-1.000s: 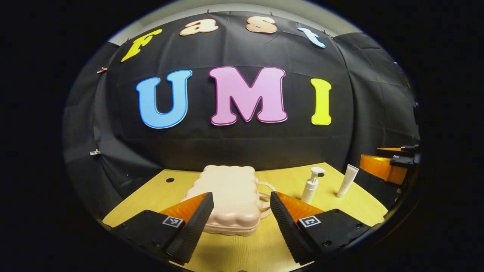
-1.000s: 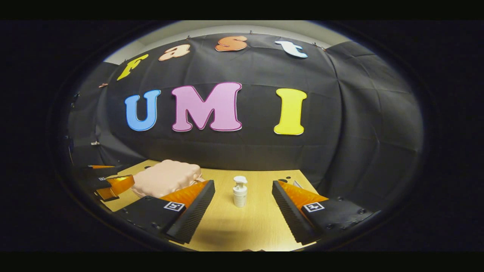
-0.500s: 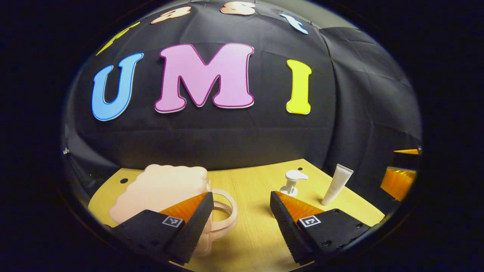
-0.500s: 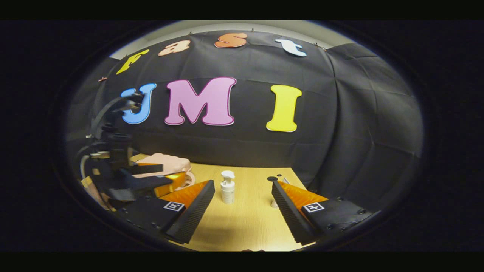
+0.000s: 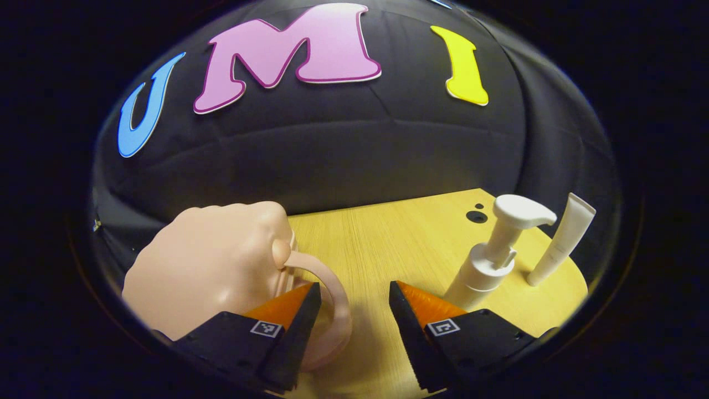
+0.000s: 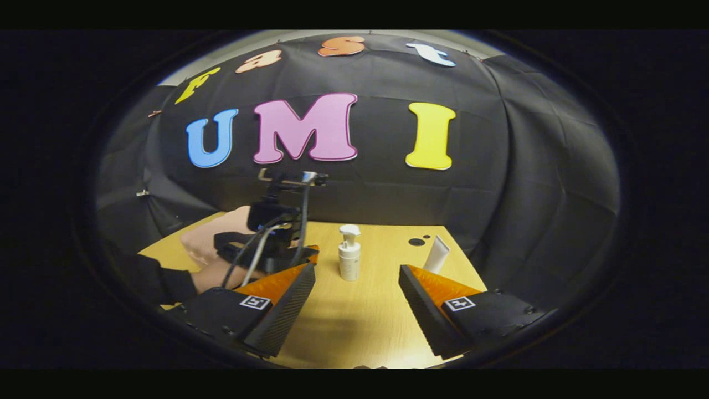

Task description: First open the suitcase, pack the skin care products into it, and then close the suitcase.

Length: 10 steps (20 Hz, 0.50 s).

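The left tongs point(image 5: 350, 318) stand wide open with nothing between them, low over the pale wooden bench point(image 5: 388, 244) and right against the small, closed, peach-pink scalloped plastic suitcase point(image 5: 210, 271); its looped carry handle point(image 5: 332, 310) curves just in front of the left-hand finger, which may be touching it — contact cannot be confirmed. The right tongs point(image 6: 357, 302) are likewise spread wide and empty, hanging back near the bench's front. The case is still shut, so opening is the step in hand. The likely trouble is that the light case will slide or tip away instead of parting if a finger pushes on the handle or lid with nothing bracing the shell. A sideways swing of the left tongs could also knock over the white pump-dispenser bottle point(image 5: 487, 260), which stands upright just beside the right-hand finger; the slim white squeeze tube point(image 5: 559, 244), standing on its cap close behind it, looks easier still to topple. Open bench lies between case and bottle, while the tube stands near the bench's right edge — little room there.
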Each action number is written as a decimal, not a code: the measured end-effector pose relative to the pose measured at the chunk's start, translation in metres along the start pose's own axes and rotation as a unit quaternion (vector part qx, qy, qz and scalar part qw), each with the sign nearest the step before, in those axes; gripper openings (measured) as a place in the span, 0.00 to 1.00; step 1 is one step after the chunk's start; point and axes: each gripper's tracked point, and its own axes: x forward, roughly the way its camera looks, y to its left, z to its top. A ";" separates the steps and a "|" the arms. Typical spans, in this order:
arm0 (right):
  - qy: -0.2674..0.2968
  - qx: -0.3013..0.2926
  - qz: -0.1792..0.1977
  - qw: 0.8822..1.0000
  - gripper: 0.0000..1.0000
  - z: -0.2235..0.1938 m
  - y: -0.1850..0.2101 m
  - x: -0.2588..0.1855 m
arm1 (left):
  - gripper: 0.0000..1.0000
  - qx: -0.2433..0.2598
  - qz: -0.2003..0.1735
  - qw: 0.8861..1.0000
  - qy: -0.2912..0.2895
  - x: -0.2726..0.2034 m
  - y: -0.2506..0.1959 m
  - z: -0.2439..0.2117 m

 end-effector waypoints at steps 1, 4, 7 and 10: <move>0.002 0.001 0.005 1.000 0.97 0.000 0.001 0.002 | 0.80 0.000 0.019 1.000 0.019 0.006 0.005 -0.006; 0.001 0.006 0.004 1.000 0.98 0.004 -0.002 0.005 | 0.60 0.012 0.039 0.998 0.056 0.025 0.010 -0.020; 0.000 0.028 -0.015 0.999 0.98 0.007 -0.022 0.011 | 0.50 0.006 0.043 0.996 0.083 0.030 0.014 -0.031; -0.003 0.027 -0.036 0.999 0.97 0.009 -0.038 0.009 | 0.24 -0.032 0.005 0.997 0.072 0.024 0.007 -0.019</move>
